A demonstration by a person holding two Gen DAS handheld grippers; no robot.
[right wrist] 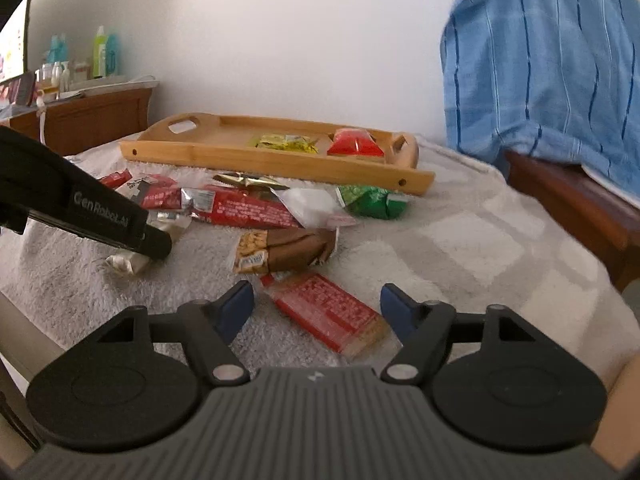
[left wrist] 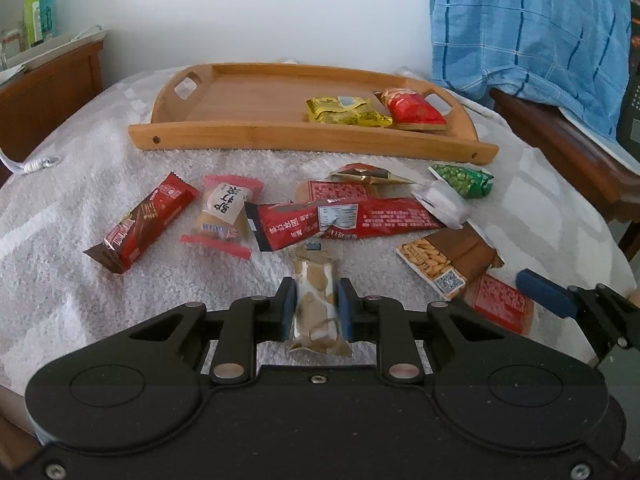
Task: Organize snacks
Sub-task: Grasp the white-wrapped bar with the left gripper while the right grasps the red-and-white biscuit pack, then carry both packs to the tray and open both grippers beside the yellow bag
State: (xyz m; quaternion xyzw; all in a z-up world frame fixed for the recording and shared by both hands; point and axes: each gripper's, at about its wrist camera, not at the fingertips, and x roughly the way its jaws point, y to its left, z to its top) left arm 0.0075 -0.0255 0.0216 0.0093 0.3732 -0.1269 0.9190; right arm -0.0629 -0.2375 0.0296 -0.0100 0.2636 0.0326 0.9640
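Left gripper clamps beige snack bar; right gripper gapes over red packet: lift level toward tray.

Your tabletop is covered in a rough, nubbly white cloth with a matt look. At the far side the tray is smooth, light wood with a soft sheen. The snack wrappers are glossy plastic film: the beige bar between your left tongs' matt blue pads, the long red packet, the crinkly green pouch. Your tongs' bodies are matt black plastic with shiny metal pivot pins. Far right hangs a soft blue checked cloth.
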